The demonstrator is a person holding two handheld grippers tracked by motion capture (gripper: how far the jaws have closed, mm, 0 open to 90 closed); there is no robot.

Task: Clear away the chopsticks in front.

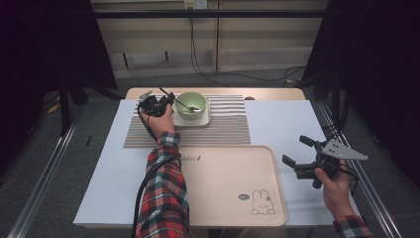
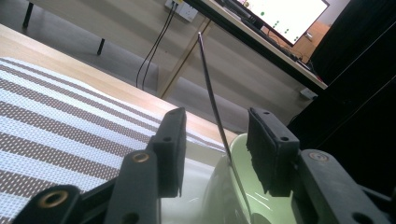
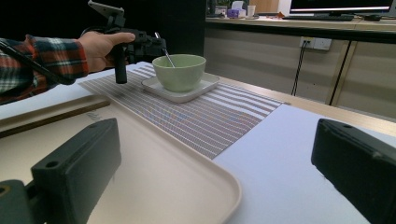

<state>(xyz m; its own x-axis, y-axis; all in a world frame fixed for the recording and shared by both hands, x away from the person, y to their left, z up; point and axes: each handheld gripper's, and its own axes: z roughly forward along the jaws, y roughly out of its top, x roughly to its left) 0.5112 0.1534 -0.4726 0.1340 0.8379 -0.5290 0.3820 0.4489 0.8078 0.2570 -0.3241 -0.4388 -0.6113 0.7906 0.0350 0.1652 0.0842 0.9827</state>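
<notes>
high view: both grippers' jaws open, empty; thin metal spoon (image 1: 184,104) in glossy round green bowl (image 1: 191,103).

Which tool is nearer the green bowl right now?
Left. The left tool is right at the green bowl, jaws open around the spoon handle. The right tool hovers far off beside the tray.

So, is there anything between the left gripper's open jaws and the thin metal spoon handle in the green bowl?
Nothing visible. In the left gripper view, the thin metal spoon handle rises between the left gripper's two open jaws, touching neither pad, above the rim of the pale green ceramic bowl.
</notes>
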